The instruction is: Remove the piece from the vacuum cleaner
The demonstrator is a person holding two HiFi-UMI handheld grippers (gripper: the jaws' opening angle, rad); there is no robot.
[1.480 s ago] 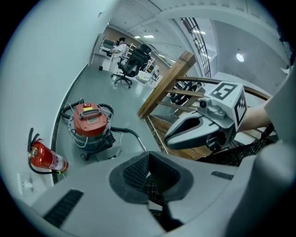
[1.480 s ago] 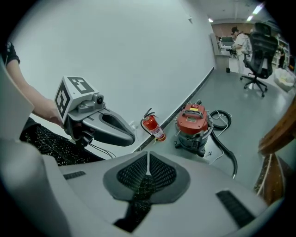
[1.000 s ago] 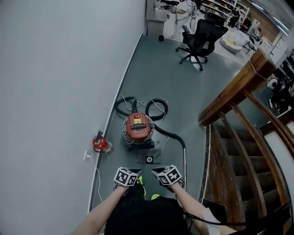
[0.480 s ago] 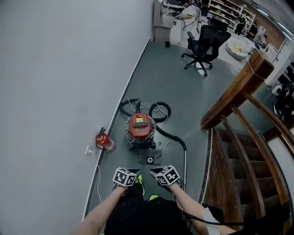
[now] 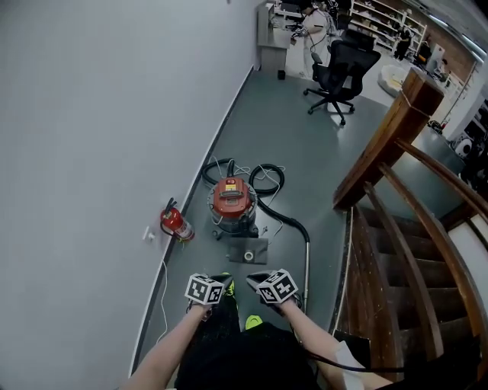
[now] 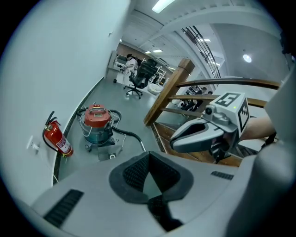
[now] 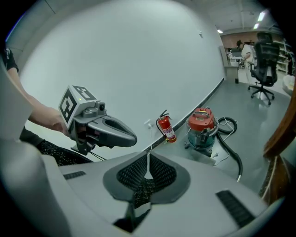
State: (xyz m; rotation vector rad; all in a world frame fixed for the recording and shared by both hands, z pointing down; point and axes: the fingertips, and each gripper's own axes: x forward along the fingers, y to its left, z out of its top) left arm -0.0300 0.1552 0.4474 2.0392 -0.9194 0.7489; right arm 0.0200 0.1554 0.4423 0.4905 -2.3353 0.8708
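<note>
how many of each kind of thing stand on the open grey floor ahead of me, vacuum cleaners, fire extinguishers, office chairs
vacuum cleaner: 1
fire extinguisher: 1
office chair: 1
total: 3

Office or lab workspace: a black swivel office chair (image 5: pixel 339 65) is standing on an open grey floor (image 5: pixel 305 145), stocked shelving (image 5: pixel 374 14) is lining the far end, and strip lights (image 6: pixel 162 4) are running along the ceiling. A wooden staircase (image 5: pixel 412 259) with a heavy newel post (image 5: pixel 385 137) is rising at the right. A red fire extinguisher (image 5: pixel 175 223) is standing against the plain white wall (image 5: pixel 99 114), near a red-topped canister vacuum cleaner (image 5: pixel 232 204).
</note>
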